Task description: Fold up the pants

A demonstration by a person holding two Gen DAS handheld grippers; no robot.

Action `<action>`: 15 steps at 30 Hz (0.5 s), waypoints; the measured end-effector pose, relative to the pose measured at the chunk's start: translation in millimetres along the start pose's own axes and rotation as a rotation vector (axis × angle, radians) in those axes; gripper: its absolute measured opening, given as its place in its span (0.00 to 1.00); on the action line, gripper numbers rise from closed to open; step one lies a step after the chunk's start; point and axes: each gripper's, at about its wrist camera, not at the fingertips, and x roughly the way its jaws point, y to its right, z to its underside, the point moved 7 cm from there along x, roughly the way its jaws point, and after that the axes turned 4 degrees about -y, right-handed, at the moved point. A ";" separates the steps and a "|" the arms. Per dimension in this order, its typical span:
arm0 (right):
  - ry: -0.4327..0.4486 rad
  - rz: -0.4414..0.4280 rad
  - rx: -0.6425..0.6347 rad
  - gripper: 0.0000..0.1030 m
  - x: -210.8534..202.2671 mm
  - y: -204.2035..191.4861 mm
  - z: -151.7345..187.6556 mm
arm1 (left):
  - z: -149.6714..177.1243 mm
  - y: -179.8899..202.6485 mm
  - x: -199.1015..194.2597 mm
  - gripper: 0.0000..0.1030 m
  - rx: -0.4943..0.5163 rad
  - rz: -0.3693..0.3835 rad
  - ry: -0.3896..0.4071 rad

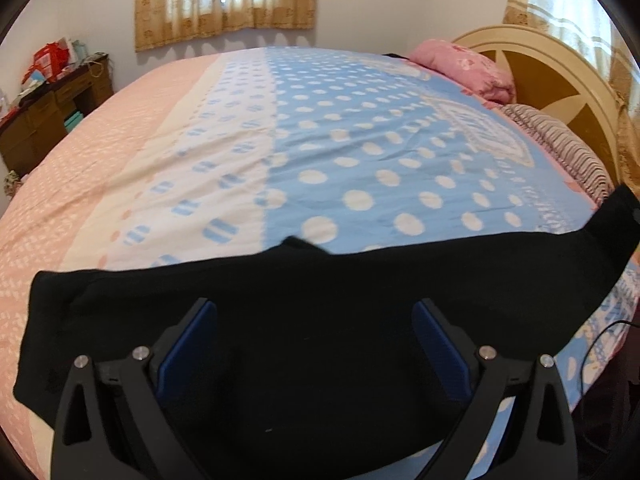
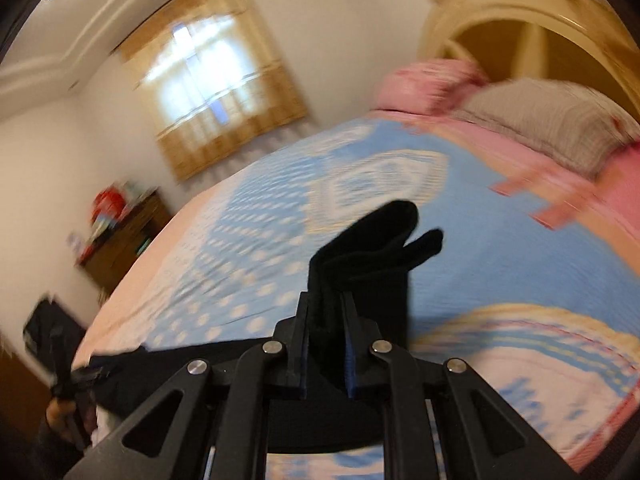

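Nearest, the right gripper [image 2: 326, 300] is tilting down over the bed, its jaws pinching nearly shut on a bunched fold of the black pants [image 2: 360, 256], which is standing up above them. Meanwhile the left gripper [image 1: 314, 312] is angling down with jaws spread wide, gripping nothing, the pants [image 1: 320, 300] lying flat beneath them across the bed's near edge. Beyond, the dotted blue bedspread [image 1: 360, 140] is stretching toward a pink pillow [image 1: 468, 68] and cream headboard [image 1: 560, 64].
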 end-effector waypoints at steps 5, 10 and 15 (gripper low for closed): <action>-0.119 -0.071 -0.208 0.13 48.1 -83.0 30.2 | -5.0 20.2 2.6 0.97 0.024 0.046 -0.009; -0.300 -0.070 -0.309 0.13 114.4 -110.0 83.6 | -5.5 41.5 12.4 0.97 0.047 0.098 -0.037; -0.388 -0.038 -0.418 0.20 131.4 -111.2 116.1 | -4.9 71.4 20.0 0.97 0.100 0.150 -0.069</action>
